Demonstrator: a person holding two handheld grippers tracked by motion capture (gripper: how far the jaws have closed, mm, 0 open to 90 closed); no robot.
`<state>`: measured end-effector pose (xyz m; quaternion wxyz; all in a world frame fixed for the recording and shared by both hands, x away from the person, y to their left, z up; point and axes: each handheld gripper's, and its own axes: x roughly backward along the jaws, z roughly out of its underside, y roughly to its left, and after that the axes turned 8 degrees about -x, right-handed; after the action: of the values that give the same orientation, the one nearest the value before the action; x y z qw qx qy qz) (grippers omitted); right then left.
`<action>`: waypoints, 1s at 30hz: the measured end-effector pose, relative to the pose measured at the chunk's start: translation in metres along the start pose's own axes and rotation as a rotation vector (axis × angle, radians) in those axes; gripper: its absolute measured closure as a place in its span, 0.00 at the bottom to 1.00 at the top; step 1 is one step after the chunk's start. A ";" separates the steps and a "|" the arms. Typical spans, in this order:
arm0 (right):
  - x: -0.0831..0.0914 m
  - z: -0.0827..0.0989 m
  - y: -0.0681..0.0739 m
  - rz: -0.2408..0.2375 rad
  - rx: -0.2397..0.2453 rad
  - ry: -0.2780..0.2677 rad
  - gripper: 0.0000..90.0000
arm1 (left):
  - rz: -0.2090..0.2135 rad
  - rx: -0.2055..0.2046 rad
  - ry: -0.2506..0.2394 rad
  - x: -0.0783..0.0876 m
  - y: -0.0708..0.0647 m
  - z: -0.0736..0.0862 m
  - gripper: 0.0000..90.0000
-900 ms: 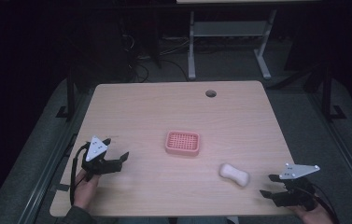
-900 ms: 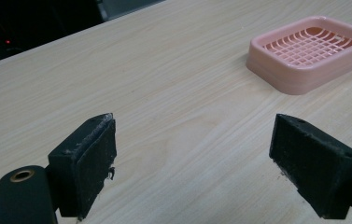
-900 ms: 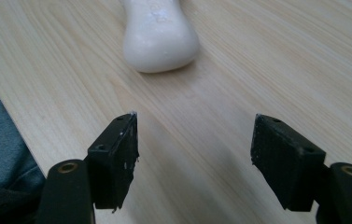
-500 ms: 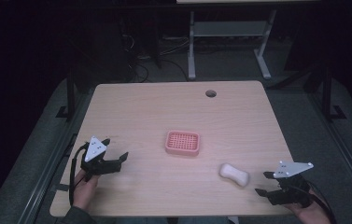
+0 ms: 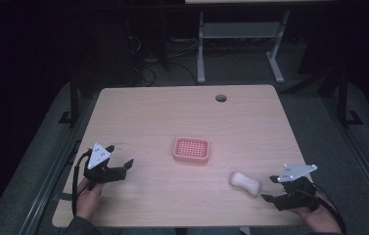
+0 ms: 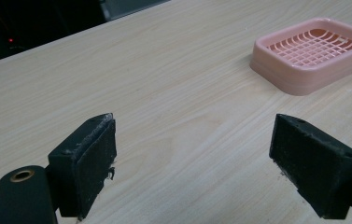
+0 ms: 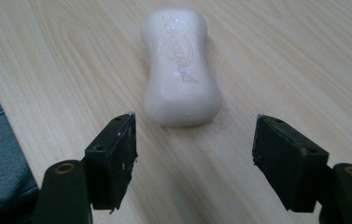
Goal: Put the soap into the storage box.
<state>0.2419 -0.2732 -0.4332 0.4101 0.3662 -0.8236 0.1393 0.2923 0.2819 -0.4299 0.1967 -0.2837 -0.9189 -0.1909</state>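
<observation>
High view, right gripper [image 5: 269,188] low, jaws apart, facing soap [image 5: 245,182]

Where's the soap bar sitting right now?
In the high view the soap bar lies flat on the table near its front right, just ahead of the open right gripper and apart from the pink soap dish at the table's middle.

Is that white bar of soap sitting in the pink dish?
No, the soap lies bare on the wooden table, apart from the empty pink dish, just ahead of the open right gripper.
</observation>
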 end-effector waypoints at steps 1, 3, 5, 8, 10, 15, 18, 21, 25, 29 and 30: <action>0.000 -0.001 0.000 0.003 0.003 0.004 0.33 | 0.000 -0.002 -0.001 0.000 0.000 0.000 0.16; 0.000 -0.003 0.000 0.003 0.004 0.007 0.33 | 0.001 -0.004 -0.001 0.000 0.000 0.000 0.16; 0.000 -0.004 0.000 0.002 0.006 0.011 0.33 | 0.000 -0.003 -0.001 0.000 0.000 0.000 0.16; 0.001 -0.007 0.000 0.013 0.016 0.019 0.33 | -0.001 0.003 -0.002 0.000 0.000 0.000 0.16; 0.002 -0.009 0.000 0.015 0.016 0.017 0.33 | 0.000 0.002 -0.003 0.000 0.000 0.000 0.16; -0.001 -0.014 0.000 0.009 0.017 0.024 0.33 | 0.001 -0.005 -0.003 0.000 0.000 0.000 0.16; -0.004 -0.018 0.000 0.008 0.032 0.031 0.32 | 0.001 -0.004 -0.005 0.000 0.000 0.000 0.16; -0.007 -0.023 0.000 0.007 0.036 0.043 0.33 | 0.001 0.002 -0.004 0.001 0.000 0.000 0.16; -0.012 -0.030 0.002 0.008 0.045 0.049 0.33 | 0.000 0.001 -0.004 0.001 0.001 0.000 0.16; -0.018 -0.035 0.004 -0.002 0.053 0.057 0.34 | -0.002 0.002 -0.007 0.001 0.002 0.000 0.16; -0.020 -0.036 0.004 -0.003 0.058 0.064 0.34 | -0.002 0.003 -0.008 0.001 0.002 0.000 0.16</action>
<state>0.2679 -0.2414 -0.4257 0.4255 0.3743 -0.8053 0.1741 0.2922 0.2840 -0.4291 0.1932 -0.2835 -0.9203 -0.1882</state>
